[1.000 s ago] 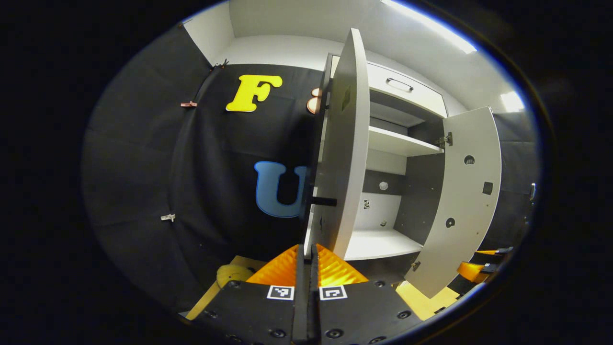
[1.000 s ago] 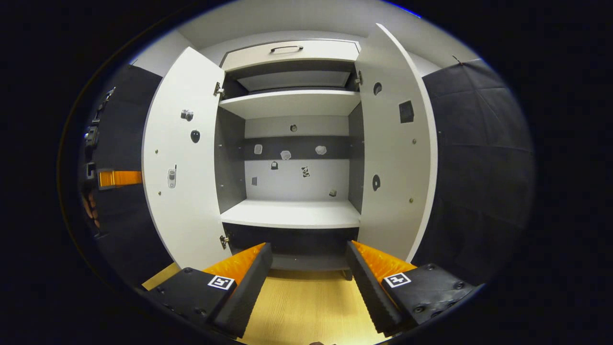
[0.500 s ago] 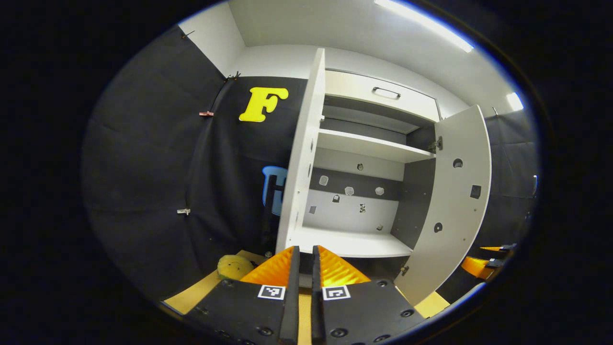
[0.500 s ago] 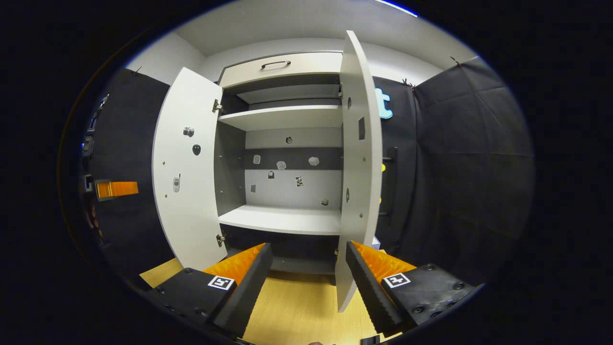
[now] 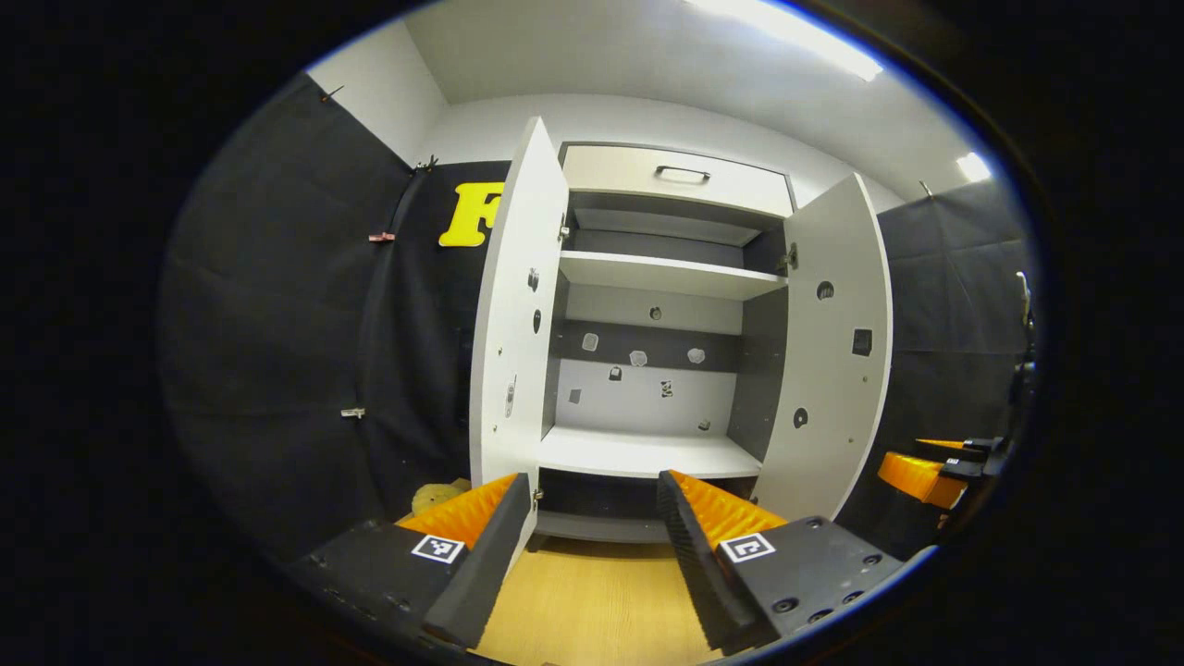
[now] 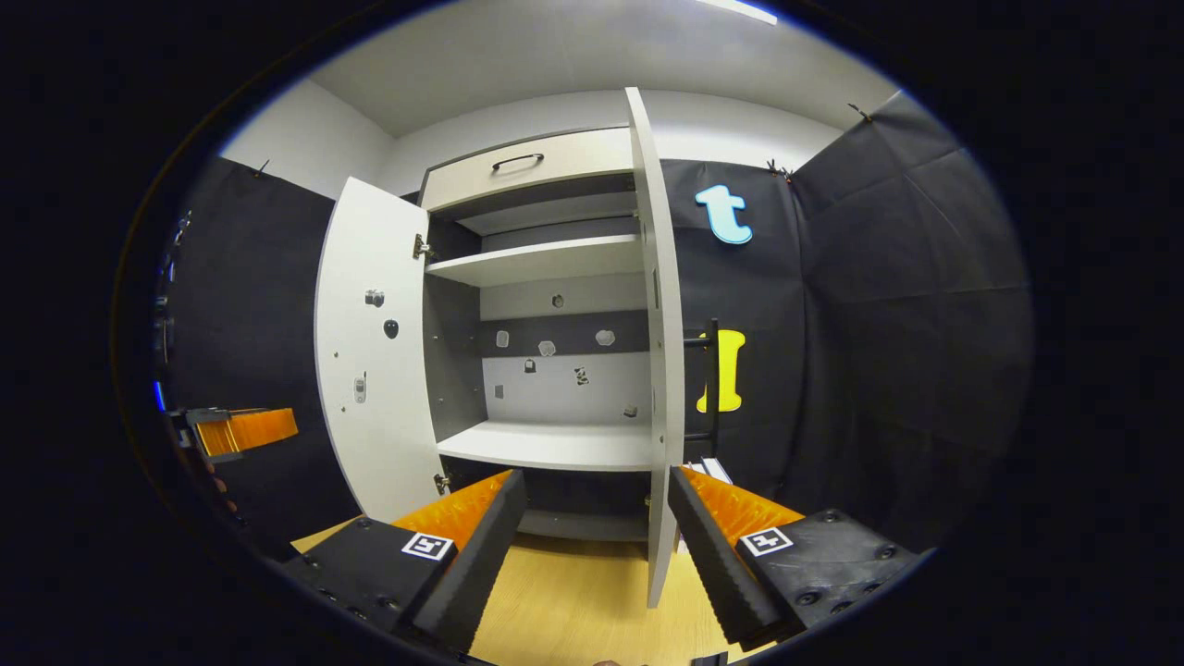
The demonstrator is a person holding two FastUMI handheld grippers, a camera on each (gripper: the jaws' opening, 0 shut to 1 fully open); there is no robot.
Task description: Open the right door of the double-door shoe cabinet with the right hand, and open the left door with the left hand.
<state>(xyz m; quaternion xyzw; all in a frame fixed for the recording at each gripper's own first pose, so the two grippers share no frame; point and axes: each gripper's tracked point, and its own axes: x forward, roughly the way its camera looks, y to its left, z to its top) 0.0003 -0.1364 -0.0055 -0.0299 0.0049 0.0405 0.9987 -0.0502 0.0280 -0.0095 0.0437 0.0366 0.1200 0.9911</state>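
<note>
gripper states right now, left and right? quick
Left gripper: open, holding nothing, short of the shoe cabinet.
Right gripper: open, holding nothing, the right door edge-on ahead of it.

Booth's draped in black cloth (image 5: 277, 324), white wall (image 6: 305, 148) and ceiling (image 5: 601, 46) above, bright strip light (image 5: 786, 23) overhead, and what looks like a light wood floor (image 6: 573, 610).

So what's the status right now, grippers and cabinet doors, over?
Left gripper open, holding nothing. Right gripper open, holding nothing. Shoe cabinet: left door and right door both swung open. Nothing between grippers and cabinet.
</note>
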